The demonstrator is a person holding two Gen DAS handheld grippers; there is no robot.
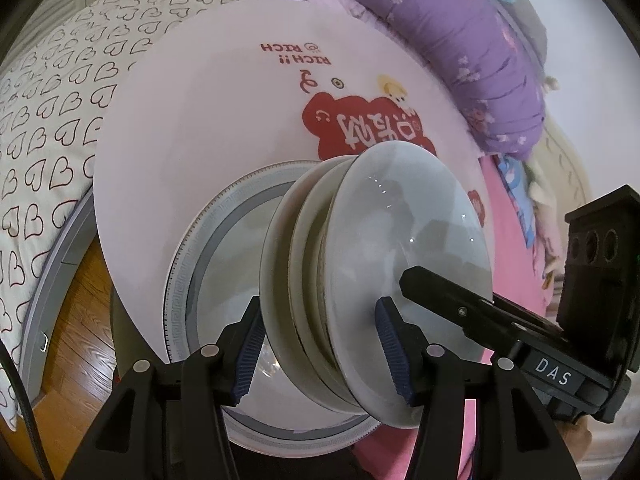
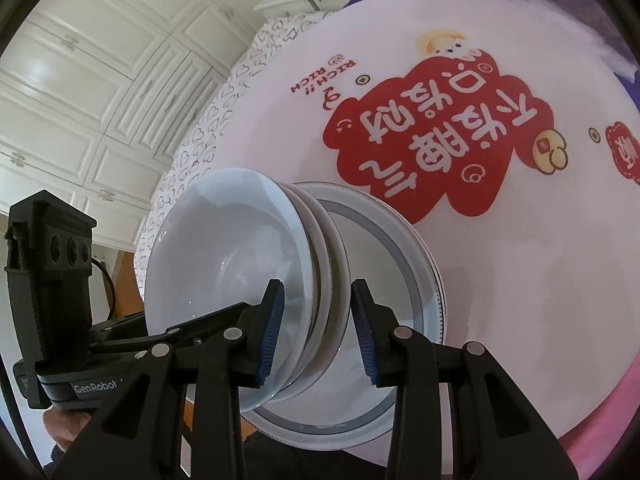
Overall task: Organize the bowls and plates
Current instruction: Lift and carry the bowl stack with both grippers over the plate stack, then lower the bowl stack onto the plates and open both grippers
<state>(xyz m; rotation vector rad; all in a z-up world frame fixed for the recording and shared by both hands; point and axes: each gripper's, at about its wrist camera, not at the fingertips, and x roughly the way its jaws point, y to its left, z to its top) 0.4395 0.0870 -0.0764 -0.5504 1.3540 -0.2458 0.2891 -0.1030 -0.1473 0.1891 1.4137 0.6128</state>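
Note:
A stack of three nested white bowls (image 1: 376,280) is held between both grippers over a grey-rimmed plate (image 1: 224,256) on a round pink table (image 1: 208,112). My left gripper (image 1: 324,352) has its blue pads on both sides of the stack's rim and is shut on it. My right gripper (image 2: 318,332) grips the opposite rim of the same stack (image 2: 240,276), one pad inside the top bowl, one outside. The plate (image 2: 404,264) shows behind the bowls. The right gripper's body (image 1: 592,272) shows in the left view; the left one's (image 2: 52,280) in the right view.
The table (image 2: 520,280) carries a red cartoon print. A heart-patterned bed sheet (image 1: 48,128) lies to the left, a purple quilt (image 1: 460,40) behind. White wardrobe doors (image 2: 100,92) stand beyond. Wooden floor (image 1: 80,320) shows below the table edge.

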